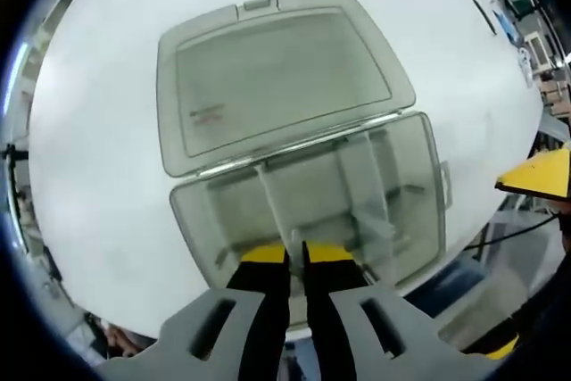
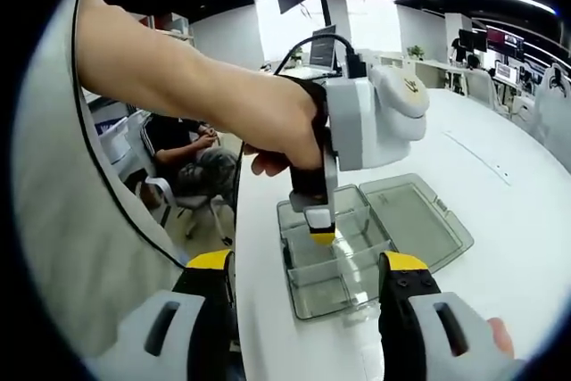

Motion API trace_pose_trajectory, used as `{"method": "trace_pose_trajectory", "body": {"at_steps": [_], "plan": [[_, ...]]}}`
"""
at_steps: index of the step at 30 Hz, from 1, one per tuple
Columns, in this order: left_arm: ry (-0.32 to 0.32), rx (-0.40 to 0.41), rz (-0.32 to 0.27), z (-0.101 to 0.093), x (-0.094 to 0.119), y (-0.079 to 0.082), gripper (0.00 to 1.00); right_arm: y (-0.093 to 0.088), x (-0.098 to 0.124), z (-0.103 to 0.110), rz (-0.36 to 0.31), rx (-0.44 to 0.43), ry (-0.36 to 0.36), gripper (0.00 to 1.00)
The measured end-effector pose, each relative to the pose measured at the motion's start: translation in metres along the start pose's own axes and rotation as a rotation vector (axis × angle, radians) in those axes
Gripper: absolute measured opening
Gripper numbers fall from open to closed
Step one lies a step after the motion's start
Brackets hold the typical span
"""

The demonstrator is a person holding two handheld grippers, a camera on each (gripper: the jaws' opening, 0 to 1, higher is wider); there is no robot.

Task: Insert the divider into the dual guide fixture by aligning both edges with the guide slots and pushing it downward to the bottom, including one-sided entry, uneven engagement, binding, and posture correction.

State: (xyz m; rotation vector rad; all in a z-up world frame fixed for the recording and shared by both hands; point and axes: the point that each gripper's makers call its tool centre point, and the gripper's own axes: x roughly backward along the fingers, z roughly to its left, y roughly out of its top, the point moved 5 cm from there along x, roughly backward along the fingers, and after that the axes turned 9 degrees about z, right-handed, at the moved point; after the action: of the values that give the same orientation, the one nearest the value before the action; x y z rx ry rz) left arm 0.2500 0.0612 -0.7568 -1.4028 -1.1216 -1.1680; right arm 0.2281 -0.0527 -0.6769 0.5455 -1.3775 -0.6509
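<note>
- Because the box point(image 1: 303, 176) lies flat on the white table point(image 1: 98, 176) with its lid point(image 1: 277, 78) swung back to the far side, its guide slots are open from above.
- Left gripper point(image 1: 295, 260) reaches down into the near compartment, jaws pinched narrow on the clear divider point(image 1: 277, 211), holding it upright, probably to line both edges up with the slots.
- Right gripper point(image 2: 308, 296) hangs back wide and empty, near the box point(image 2: 357, 247), likely free to correct any tilt.

No readable text from my fingers' views. Small reddish print on clear box lid point(image 1: 207, 115), too blurred to make out. Yellowish emblem on other gripper's white housing point(image 2: 411, 85), illegible.
</note>
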Motion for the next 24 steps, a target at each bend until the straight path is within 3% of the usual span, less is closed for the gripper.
{"method": "trace_pose_trajectory", "body": {"at_steps": [16, 19, 23, 24], "plan": [[0.026, -0.029, -0.008, -0.0019, -0.0002, 0.0001, 0.02, 0.0056, 0.0034, 0.0059, 0.006, 0.003, -0.016, 0.63], [0.055, -0.057, -0.004, -0.0045, -0.0011, 0.0020, 0.02, 0.0055, 0.0040, 0.0059, 0.006, 0.001, -0.019, 0.63], [0.060, -0.052, 0.007, -0.0058, 0.0011, -0.0004, 0.02, 0.0054, 0.0049, 0.0057, 0.008, 0.003, -0.020, 0.63], [0.034, -0.018, 0.008, -0.0043, 0.0010, -0.0012, 0.02, 0.0057, 0.0056, 0.0056, 0.008, 0.005, -0.021, 0.63]]}}
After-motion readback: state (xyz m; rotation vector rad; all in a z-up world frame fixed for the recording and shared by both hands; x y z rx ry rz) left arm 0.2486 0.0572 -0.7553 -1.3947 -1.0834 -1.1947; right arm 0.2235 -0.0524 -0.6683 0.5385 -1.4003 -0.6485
